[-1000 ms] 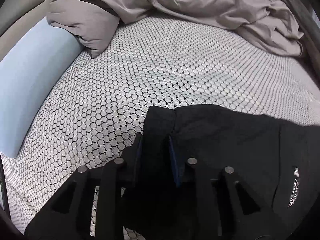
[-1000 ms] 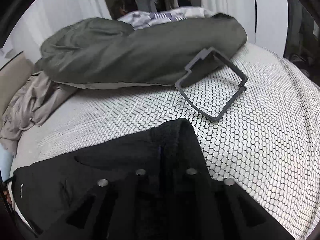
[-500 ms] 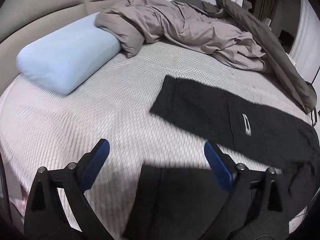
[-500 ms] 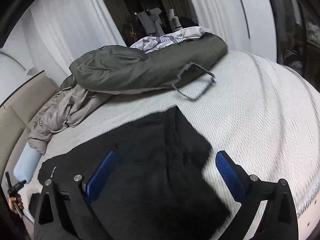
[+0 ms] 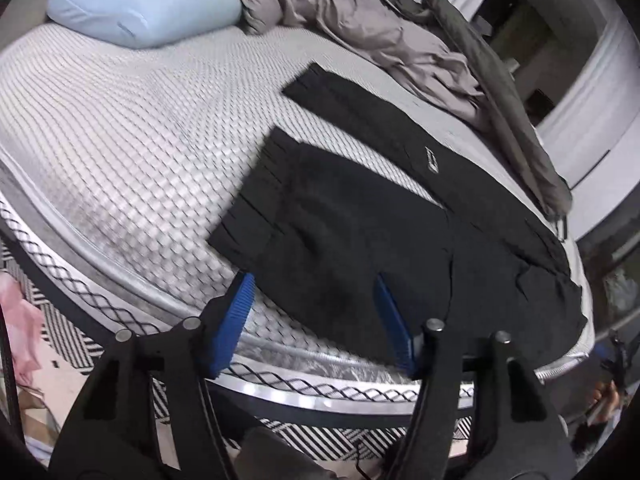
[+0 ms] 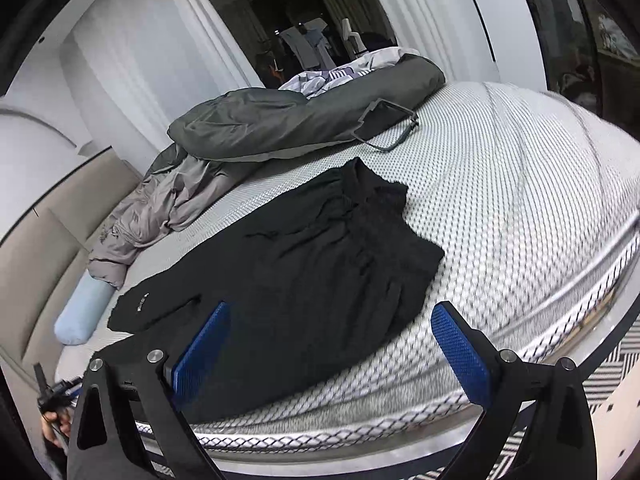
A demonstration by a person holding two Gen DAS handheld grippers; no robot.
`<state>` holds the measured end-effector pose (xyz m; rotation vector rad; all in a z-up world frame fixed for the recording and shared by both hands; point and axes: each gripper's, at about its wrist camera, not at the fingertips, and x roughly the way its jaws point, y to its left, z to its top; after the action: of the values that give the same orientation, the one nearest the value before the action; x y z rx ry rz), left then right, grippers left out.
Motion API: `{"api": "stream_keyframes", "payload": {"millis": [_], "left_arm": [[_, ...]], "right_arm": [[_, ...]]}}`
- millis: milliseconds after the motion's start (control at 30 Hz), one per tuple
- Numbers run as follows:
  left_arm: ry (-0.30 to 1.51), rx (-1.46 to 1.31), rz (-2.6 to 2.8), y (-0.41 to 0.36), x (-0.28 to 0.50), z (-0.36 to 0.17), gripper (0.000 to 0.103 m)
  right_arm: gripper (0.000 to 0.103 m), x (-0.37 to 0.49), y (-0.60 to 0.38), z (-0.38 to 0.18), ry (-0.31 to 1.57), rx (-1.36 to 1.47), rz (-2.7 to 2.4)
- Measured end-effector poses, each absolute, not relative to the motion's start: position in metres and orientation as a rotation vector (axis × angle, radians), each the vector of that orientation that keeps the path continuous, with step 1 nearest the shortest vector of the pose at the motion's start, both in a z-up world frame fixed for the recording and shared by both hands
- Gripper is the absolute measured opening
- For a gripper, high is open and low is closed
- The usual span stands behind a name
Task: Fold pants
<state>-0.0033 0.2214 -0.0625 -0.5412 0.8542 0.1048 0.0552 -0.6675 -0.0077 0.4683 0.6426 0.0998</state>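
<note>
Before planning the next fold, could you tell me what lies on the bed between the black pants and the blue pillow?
Nothing: in the left wrist view, bare honeycomb-patterned mattress separates the black pants from the blue pillow.

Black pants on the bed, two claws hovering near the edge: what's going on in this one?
A person holding a claw in each hand is folding black fabric pants on a white honeycomb-patterned mattress. The pants lie flat, legs side by side, beside a light blue pillow and crumpled grey bedding. The left claw has just been closing partway; the right claw is wide open. Neither holds anything.
</note>
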Motion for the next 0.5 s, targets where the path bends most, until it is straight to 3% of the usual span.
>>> {"api": "stream_keyframes", "payload": {"millis": [500], "left_arm": [[0.852,-0.632,0.085,0.217,-0.002,-0.1,0.057]], "right_arm": [[0.102,0.039,-0.672,-0.038,0.682,0.544,0.094]]}}
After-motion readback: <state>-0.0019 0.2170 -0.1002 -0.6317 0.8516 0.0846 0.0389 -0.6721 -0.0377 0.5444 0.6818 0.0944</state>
